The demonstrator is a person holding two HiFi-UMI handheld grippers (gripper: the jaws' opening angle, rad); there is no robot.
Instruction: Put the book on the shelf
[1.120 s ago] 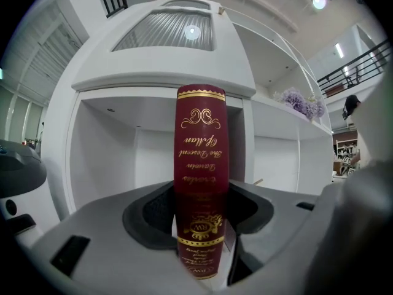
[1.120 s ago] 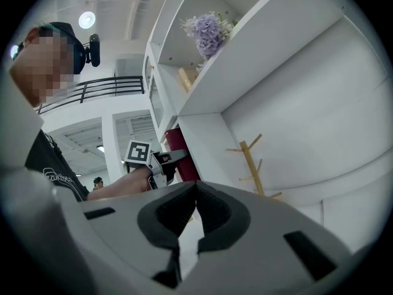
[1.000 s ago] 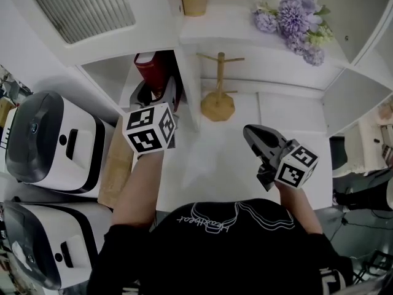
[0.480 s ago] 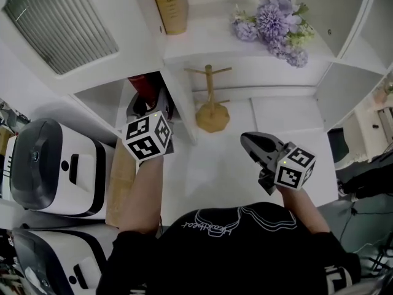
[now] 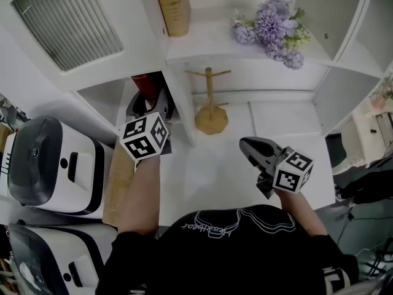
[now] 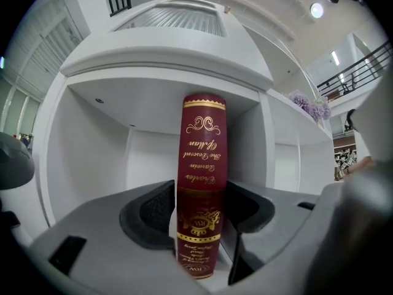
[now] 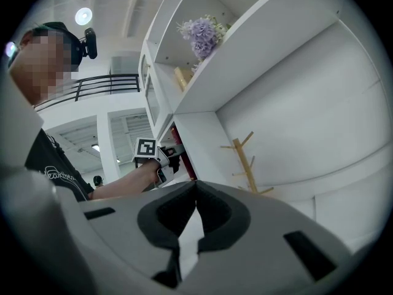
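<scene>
The dark red book [image 6: 201, 183] with gold lettering stands upright in the lower left shelf compartment [image 5: 104, 94]. In the head view only the book's top [image 5: 145, 83] shows. My left gripper [image 6: 201, 196] points level into that compartment, one pad against each cover. Its jaws have just been opening slightly, with the book still between them. In the head view the left gripper [image 5: 150, 100] sits just ahead of its marker cube. My right gripper [image 5: 247, 145] hovers over the white counter, shut and empty; its pads meet in the right gripper view [image 7: 195, 188].
A wooden mug tree [image 5: 210, 106] stands in the compartment to the right, beyond the white divider [image 5: 179, 106]. Purple flowers [image 5: 270, 28] and a tan book [image 5: 172, 5] are on the shelf above. White appliances [image 5: 52, 158] and a wooden board [image 5: 120, 183] are at the left.
The head view has shifted a little. Both grippers keep their places relative to the shelf, and the book stays between the left jaws.
</scene>
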